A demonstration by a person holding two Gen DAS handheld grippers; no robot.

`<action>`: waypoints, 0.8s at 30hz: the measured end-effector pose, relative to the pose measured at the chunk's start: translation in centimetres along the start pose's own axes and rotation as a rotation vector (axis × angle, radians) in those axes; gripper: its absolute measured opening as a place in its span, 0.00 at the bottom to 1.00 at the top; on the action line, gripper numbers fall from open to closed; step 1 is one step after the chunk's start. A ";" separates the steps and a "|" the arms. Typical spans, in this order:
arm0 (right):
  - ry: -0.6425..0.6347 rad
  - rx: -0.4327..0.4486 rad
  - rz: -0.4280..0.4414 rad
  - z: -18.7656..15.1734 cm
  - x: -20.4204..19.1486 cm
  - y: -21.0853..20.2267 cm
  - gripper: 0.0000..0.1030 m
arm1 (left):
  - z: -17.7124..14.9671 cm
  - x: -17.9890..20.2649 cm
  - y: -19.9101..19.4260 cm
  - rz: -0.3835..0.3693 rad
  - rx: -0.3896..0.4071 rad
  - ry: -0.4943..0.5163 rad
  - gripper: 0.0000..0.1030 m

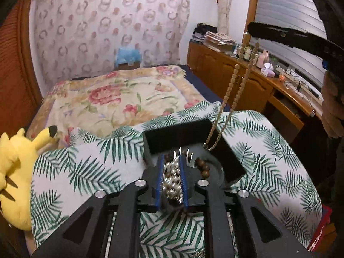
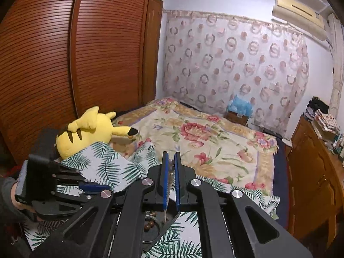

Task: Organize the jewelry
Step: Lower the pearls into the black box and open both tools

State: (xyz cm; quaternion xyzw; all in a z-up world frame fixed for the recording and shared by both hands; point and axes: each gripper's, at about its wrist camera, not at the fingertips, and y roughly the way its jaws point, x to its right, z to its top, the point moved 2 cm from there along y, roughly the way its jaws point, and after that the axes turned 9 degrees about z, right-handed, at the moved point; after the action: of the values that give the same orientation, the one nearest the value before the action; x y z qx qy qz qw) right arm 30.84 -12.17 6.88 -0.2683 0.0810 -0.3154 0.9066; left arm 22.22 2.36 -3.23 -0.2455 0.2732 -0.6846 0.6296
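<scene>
While a long string of pale beads [image 1: 233, 90] hung from the right gripper [image 2: 171, 165], its looped lower end dangled just above the black jewelry box [image 1: 193, 137] that sat on the palm-leaf cloth [image 1: 90, 167]. In the right wrist view the blue-padded fingers [image 2: 165, 172] were closed on the top of that strand, with a bead and the thin cord caught between them. The left gripper [image 1: 172, 167] was held low at the near side of the box, its blue-edged fingers [image 1: 159, 172] nearly together around a clump of shiny pearl beads [image 1: 172, 182]. Beside that clump, inside the box, lay a bracelet of dark brown wooden beads [image 1: 203, 167], curling to the right of the gripper. Whether the pearls were gripped firmly or only bracketed could not be told for certain, though the pads pressed close on either side. The cloth covered the near end of a bed spread with a floral quilt [image 1: 120, 94]. A yellow plush toy [image 1: 15, 172] rested at the cloth's left edge. A wooden cabinet [image 1: 225, 68] with clutter on top ran along the right wall.
</scene>
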 end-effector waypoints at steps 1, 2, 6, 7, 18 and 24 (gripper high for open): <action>0.002 -0.009 -0.001 -0.2 0.1 0.4 0.06 | -0.2 -0.1 0.0 0.002 -0.004 -0.003 0.15; 0.004 -0.019 -0.003 -0.5 0.1 0.8 0.06 | -0.5 -0.2 0.0 0.005 -0.009 -0.007 0.15; 0.013 -0.046 -0.005 -1.5 0.1 2.3 0.06 | -1.5 -0.2 -0.1 0.015 -0.023 -0.008 0.15; 0.017 -0.053 -0.003 -1.8 0.0 2.6 0.06 | -1.6 -0.3 -0.2 0.018 -0.024 -0.006 0.15; 0.037 -0.068 0.028 -2.9 -0.8 3.7 0.06 | -3.4 0.3 -1.4 0.025 -0.027 -0.006 0.17; 0.051 -0.064 0.019 -4.0 -1.5 2.6 0.06 | -5.2 0.5 -2.4 0.025 -0.023 -0.015 0.19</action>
State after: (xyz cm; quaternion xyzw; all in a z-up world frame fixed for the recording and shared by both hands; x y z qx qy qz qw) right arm 29.78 -11.28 2.09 -0.2884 0.1167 -0.3107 0.8982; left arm 16.93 2.30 -5.37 -0.2546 0.2795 -0.6716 0.6373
